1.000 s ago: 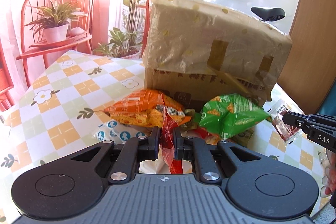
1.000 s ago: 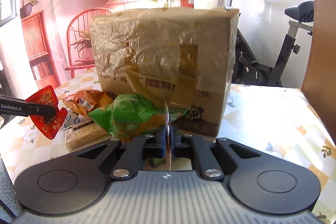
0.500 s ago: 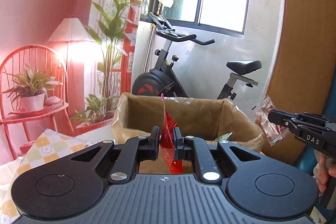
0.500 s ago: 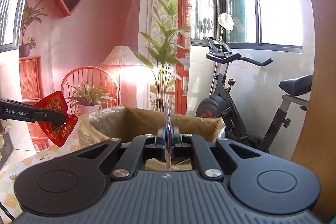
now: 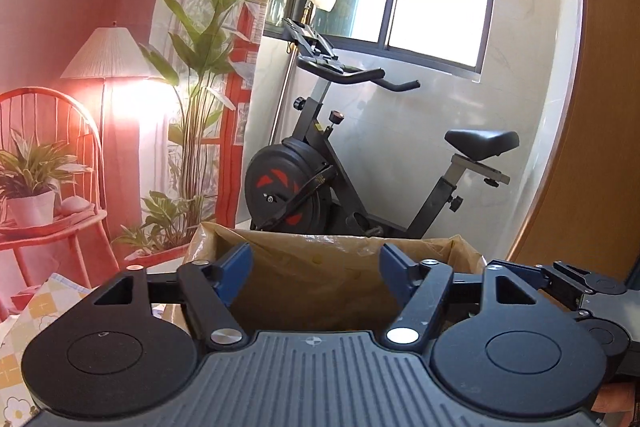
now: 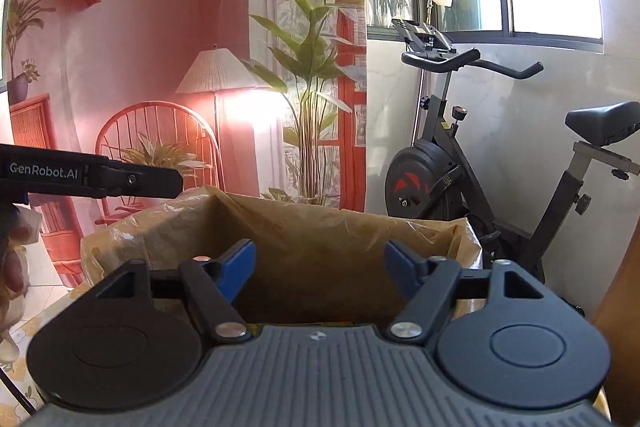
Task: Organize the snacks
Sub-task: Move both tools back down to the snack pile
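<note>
You hold both grippers, left gripper [image 5: 315,269] and right gripper [image 6: 320,267], tipped slightly downward over the lined box [image 6: 320,227], jaws just spread, apparently empty.

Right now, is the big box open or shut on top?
Open. The box has no lid; its plastic-lined rim gapes upward, inner walls showing. What lies inside cannot be seen.

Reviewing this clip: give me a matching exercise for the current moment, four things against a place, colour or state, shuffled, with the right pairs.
Things
1. left gripper
2. cardboard box
3. exercise bike
4. floor lamp

Descriptions
A. lit, beside a red chair
B. black, standing beyond the box under the window
C. jaws wide apart, nothing between them
D. open at the top, lined with yellowish plastic

Pairs: 1-C, 2-D, 3-B, 4-A
</note>
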{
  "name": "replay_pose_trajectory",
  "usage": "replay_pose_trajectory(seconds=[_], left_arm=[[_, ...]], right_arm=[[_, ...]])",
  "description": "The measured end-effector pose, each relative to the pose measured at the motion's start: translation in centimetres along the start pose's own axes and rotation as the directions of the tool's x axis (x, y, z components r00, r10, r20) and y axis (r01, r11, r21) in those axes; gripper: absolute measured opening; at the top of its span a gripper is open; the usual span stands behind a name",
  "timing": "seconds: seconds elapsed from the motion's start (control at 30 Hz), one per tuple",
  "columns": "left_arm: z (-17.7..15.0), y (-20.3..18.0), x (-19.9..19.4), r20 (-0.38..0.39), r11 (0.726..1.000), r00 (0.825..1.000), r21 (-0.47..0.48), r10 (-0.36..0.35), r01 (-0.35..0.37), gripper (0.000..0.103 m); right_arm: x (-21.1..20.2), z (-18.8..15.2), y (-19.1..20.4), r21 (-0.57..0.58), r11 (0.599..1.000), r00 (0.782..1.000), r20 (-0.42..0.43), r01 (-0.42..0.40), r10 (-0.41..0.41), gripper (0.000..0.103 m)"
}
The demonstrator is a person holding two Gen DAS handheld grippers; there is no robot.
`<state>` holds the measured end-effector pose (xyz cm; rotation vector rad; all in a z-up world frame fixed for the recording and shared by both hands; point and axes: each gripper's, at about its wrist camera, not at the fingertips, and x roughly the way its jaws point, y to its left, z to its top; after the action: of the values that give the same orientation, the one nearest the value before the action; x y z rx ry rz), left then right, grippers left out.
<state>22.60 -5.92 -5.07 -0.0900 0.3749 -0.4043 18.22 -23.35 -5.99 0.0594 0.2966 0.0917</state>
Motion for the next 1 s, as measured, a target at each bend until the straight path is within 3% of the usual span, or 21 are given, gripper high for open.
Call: replay_pose_trajectory(seconds=[0.1,0.2,0.47,0.57,0.67,0.8,0.87,0.93,1.0], left_arm=[[-0.2,0.4,0.0,0.018,0.999,1.0,-0.04,0.02,-0.019,0.092],[-0.2,0.6,-0.2,0.015,0.998,0.999,-0.061,0.029,-0.028,0.092],[-0.2,0.7,-3.3,0.061,0.997,0.995,-0.013,0.077,-0.076,0.093],[-0.2,1.1,-5.0,0.044,0.991,0.99,0.004,0.132,-0.132,0.093],[-0.5,1.5,-6.9,0.023,0.983,0.983,0.031,0.183,-0.184,0.093],[-1.9,3.0,-9.8,-0.011,0.978,0.981,0.079,0.192,-0.191,0.093],[-2.7,3.9,-11.0,-0.037,0.974,0.978,0.098,0.207,-0.202,0.093],[-3.5,5.0,-12.2,-0.06,0.976,0.977,0.094,0.203,-0.197,0.093],[-4.4,6.2,-13.2,-0.085,0.977,0.976,0.087,0.202,-0.194,0.092]], right_arm=[[-0.5,-0.1,0.5,-0.061,0.998,0.999,0.037,-0.009,0.011,0.101],[-0.7,0.0,1.0,-0.029,1.0,1.0,0.027,0.003,-0.002,0.103],[-2.4,-0.1,2.9,0.017,1.0,1.0,0.011,-0.019,0.018,0.103],[-3.5,-0.4,3.3,0.065,0.996,0.999,0.007,-0.054,0.053,0.103],[-5.3,-1.2,4.4,0.041,0.998,0.998,0.036,-0.047,0.045,0.103],[-7.5,-2.8,5.5,0.096,0.993,0.997,0.058,-0.063,0.057,0.103],[-8.1,-3.7,6.1,0.138,0.988,0.998,0.031,-0.066,0.062,0.103],[-8.6,-4.8,6.7,0.164,0.985,0.998,-0.001,-0.057,0.058,0.103],[-9.3,-6.0,7.5,0.17,0.985,0.999,0.021,-0.043,0.04,0.103]])
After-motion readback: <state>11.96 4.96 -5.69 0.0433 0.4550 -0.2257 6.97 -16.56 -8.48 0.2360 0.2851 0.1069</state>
